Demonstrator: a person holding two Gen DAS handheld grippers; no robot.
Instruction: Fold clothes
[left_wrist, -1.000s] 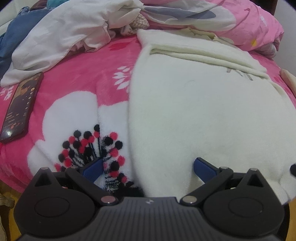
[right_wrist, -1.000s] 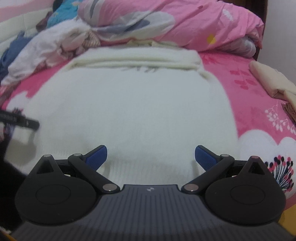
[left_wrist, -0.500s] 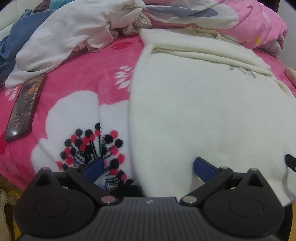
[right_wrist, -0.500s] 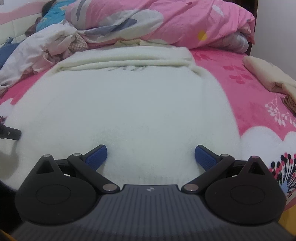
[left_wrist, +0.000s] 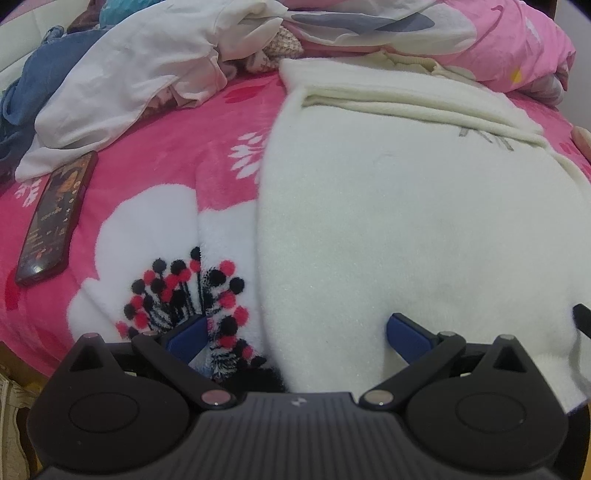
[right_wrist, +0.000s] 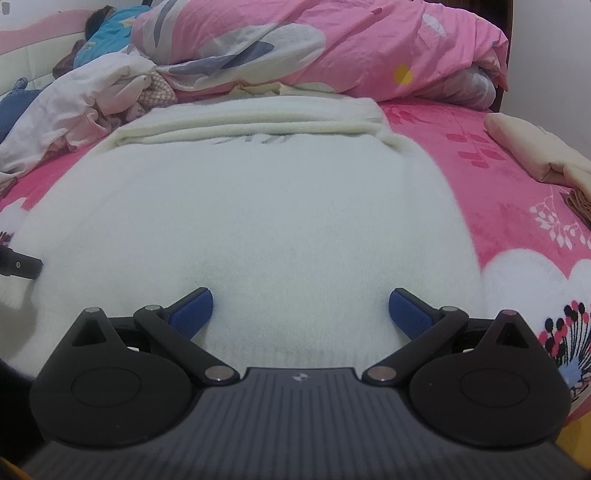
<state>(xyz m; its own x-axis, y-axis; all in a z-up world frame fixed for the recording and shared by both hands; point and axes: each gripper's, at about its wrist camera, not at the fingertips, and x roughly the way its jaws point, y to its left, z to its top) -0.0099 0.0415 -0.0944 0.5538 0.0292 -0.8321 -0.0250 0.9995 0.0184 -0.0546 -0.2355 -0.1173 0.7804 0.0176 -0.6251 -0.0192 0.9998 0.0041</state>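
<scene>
A fluffy white sweater (left_wrist: 406, 221) (right_wrist: 258, 221) lies flat on the pink bed, its sleeves folded across the far end. My left gripper (left_wrist: 295, 332) is open over the sweater's near left hem corner, one blue pad over the flower print, the other over the sweater. Over the middle of the near hem, my right gripper (right_wrist: 301, 312) is open with nothing between its pads. A dark tip of the other gripper (right_wrist: 22, 264) shows at the left edge of the right wrist view.
A phone (left_wrist: 55, 218) lies on the pink flowered blanket (left_wrist: 166, 155) at left. A heap of unfolded clothes (left_wrist: 129, 74) and a pink duvet (right_wrist: 332, 48) fill the far end. Folded beige garments (right_wrist: 535, 147) sit at right. The bed edge is close below both grippers.
Both grippers have edged forward and lower toward the sweater's near hem. Both stay open. The sweater has not moved.
</scene>
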